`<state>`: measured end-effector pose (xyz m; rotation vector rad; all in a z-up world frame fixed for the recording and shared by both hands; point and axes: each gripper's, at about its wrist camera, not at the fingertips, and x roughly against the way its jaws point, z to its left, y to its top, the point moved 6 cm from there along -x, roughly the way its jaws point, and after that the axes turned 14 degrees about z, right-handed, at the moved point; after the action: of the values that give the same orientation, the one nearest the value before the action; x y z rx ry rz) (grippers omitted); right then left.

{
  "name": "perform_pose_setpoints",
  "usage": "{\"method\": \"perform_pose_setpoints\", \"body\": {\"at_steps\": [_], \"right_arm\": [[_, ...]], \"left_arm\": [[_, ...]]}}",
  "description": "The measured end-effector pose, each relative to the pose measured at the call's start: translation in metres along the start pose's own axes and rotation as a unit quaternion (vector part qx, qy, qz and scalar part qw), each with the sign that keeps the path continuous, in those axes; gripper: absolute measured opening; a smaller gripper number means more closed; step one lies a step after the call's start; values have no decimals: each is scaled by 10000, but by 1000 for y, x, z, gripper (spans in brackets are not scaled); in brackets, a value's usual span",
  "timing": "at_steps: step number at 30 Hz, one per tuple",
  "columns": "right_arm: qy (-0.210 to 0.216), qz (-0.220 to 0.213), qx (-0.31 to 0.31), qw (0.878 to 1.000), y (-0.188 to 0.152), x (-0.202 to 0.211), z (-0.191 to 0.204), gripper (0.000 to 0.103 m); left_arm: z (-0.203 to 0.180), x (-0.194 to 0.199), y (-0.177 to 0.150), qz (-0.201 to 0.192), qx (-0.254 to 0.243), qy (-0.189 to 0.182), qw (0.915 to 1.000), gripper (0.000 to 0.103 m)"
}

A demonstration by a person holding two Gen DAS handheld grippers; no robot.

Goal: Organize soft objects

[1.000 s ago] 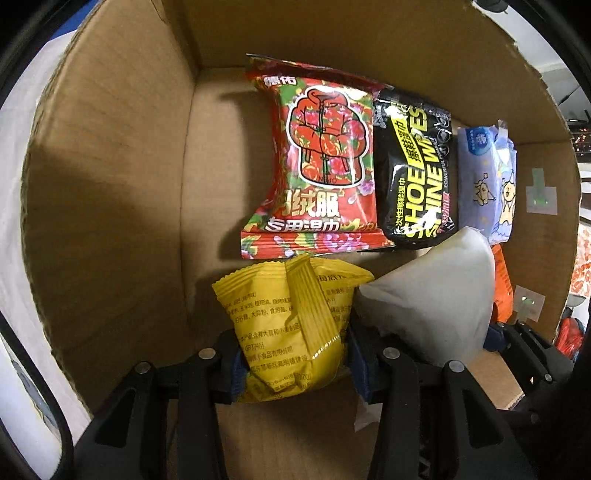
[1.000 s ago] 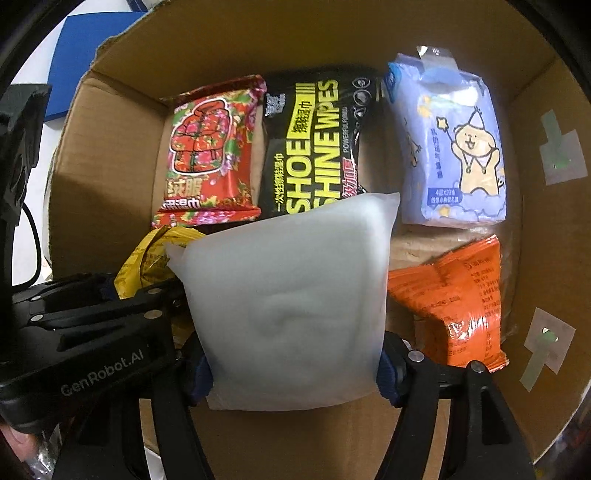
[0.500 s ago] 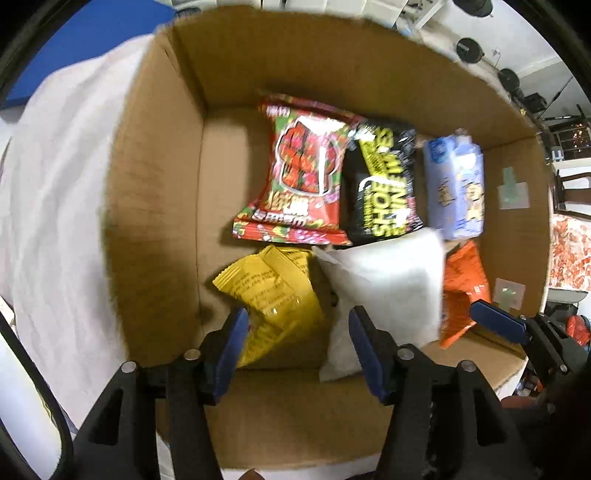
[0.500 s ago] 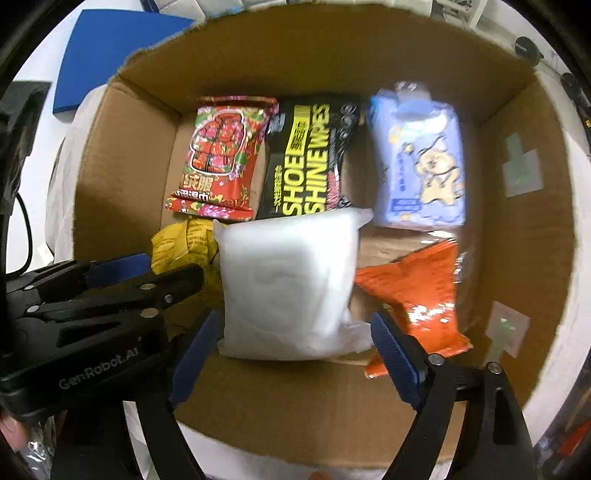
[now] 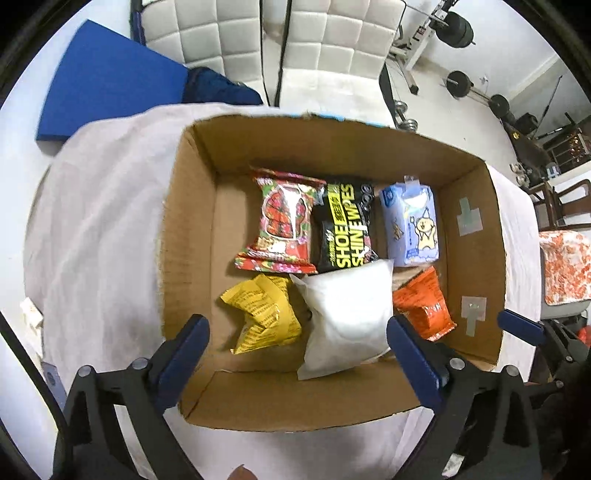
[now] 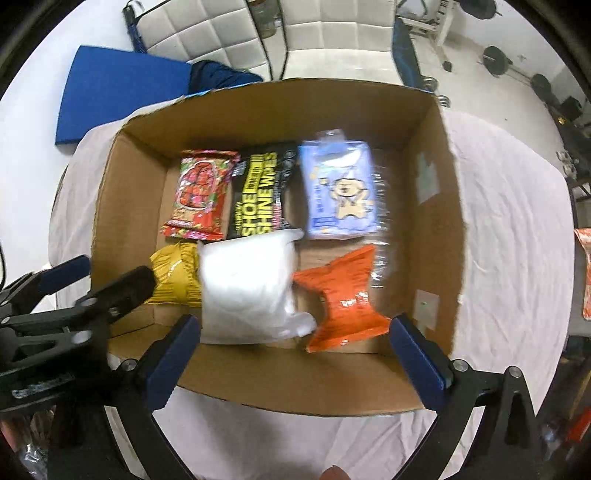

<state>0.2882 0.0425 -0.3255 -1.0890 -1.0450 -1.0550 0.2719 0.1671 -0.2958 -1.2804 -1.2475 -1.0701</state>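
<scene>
A cardboard box [image 5: 184, 229] [image 6: 436, 206] on a white cloth holds several soft packs. In the back row lie a red pack [image 5: 284, 221] [image 6: 199, 192], a black shoe-wipes pack [image 5: 345, 230] [image 6: 260, 195] and a blue tissue pack [image 5: 410, 225] [image 6: 340, 192]. In the front row lie a yellow pack [image 5: 264, 314] [image 6: 177, 273], a white pack [image 5: 347, 317] [image 6: 247, 284] and an orange pack [image 5: 423, 306] [image 6: 345, 299]. My left gripper [image 5: 297, 354] and right gripper [image 6: 295, 356] are open and empty, above the box's near edge.
The white cloth [image 5: 92, 240] [image 6: 517, 240] covers the table around the box. White padded chairs [image 5: 332, 48] and a blue mat [image 5: 107, 77] stand behind it. Gym weights [image 5: 458, 26] lie on the floor at the far right.
Both grippers let go of their packs, the left the yellow one, the right the white one, opened wide and pulled back up out of the box.
</scene>
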Motion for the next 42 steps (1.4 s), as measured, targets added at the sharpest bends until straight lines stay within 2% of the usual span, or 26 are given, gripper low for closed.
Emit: {"method": "perform_pose_setpoints", "body": {"at_steps": [4, 11, 15, 19, 26, 29, 36, 42], "right_arm": [[-75, -83, -162, 9998, -5, 11, -21, 103], [-171, -232, -214, 9994, -14, 21, -31, 103], [-178, -329, -235, 9990, -20, 31, -34, 103], [-200, -512, -206, 9983, -32, 53, -37, 103], [-39, -979, -155, 9951, -79, 123, -45, 103], [43, -1198, -179, 9926, -104, 155, -50, 103], [2, -1736, -256, 9845, -161, 221, -60, 103], [-27, -1959, -219, 9804, -198, 252, -59, 103]], "left_arm": [[-3, 8, 1, -148, 15, 40, 9999, 102], [-9, 23, -3, -330, 37, 150, 9993, 102], [-14, 44, -10, -552, 21, 275, 9981, 102], [-24, 82, -26, -952, 16, 359, 9948, 102], [-46, 152, -70, -1514, -8, 180, 9883, 102], [-55, 181, -93, -1748, -19, 214, 9844, 102], [-73, 206, -136, -1704, -143, 223, 9850, 102], [-76, 228, -156, -1842, -125, 367, 9821, 102]]}}
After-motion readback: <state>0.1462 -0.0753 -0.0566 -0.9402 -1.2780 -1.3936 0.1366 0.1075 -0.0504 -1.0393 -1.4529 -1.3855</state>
